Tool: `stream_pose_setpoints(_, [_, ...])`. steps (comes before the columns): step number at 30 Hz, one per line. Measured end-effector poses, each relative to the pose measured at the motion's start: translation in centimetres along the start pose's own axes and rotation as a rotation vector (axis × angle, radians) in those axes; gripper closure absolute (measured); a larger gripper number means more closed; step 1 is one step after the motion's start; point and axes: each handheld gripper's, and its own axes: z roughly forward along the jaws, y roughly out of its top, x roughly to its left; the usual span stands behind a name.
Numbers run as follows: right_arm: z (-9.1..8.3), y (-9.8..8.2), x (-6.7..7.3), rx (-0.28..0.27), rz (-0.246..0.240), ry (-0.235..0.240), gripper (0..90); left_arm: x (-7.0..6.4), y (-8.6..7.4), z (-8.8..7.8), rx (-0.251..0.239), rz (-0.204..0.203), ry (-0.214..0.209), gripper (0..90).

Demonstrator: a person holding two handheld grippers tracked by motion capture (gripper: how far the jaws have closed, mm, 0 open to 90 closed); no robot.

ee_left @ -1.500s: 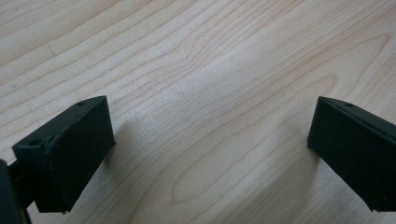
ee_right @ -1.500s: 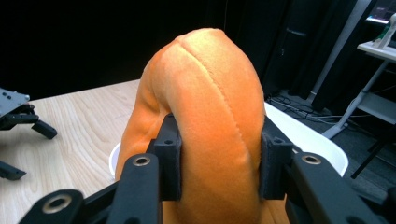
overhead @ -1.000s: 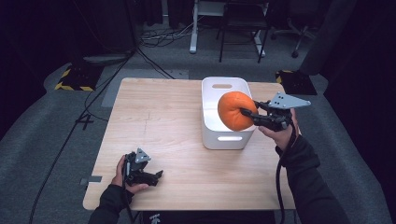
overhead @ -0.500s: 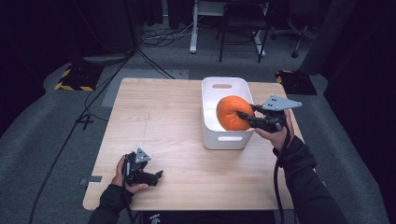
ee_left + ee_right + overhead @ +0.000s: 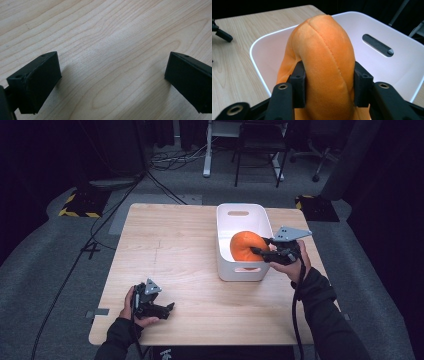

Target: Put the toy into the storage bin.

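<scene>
An orange plush pumpkin (image 5: 245,244) hangs partly inside the white bin (image 5: 239,222) at the table's right side. My right gripper (image 5: 258,251) reaches over the bin's right wall and is shut on the pumpkin. In the right gripper view the two pads (image 5: 298,82) still press into the soft pumpkin (image 5: 324,50), though the jaws have just been opening a little. My left gripper (image 5: 167,308) rests near the table's front left, held by a hand. Its jaws (image 5: 112,82) stand wide open over bare wood with nothing between them.
The bin (image 5: 384,67) has a handle slot in its far wall and holds nothing else that I can see. The wooden table (image 5: 170,245) is bare wood across its left and middle. Dark floor with cables, chairs and a desk frame lies beyond the table.
My right gripper has come down with the orange pumpkin, which now sits lower in the white bin. The left gripper has stayed in place.
</scene>
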Motion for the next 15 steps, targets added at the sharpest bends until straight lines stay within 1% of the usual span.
stream_pose_setpoints(1, [0.00,0.00,0.00,0.000,0.000,0.000,54.7,0.00,0.00,0.00,0.000,0.000,0.000,0.6])
stream_pose_setpoints(2, [0.16,-0.13,0.03,0.018,-0.003,0.007,54.0,0.00,0.00,0.00,0.000,0.000,0.000,0.6])
stream_pose_setpoints(6, [0.34,-0.30,-0.02,0.032,0.000,0.016,53.0,0.00,0.00,0.00,0.000,0.000,-0.001,0.6])
stream_pose_setpoints(7, [0.36,-0.36,-0.03,0.046,0.001,0.019,52.2,-0.01,0.00,0.00,0.000,-0.002,0.000,0.6])
stream_pose_setpoints(8, [0.40,-0.40,-0.06,0.044,-0.002,0.022,51.8,0.00,0.00,0.00,0.001,0.000,-0.002,0.6])
stream_pose_setpoints(15, [0.48,-0.62,-0.20,0.080,0.019,0.038,48.5,0.00,0.00,0.00,0.000,0.000,0.000,0.6])
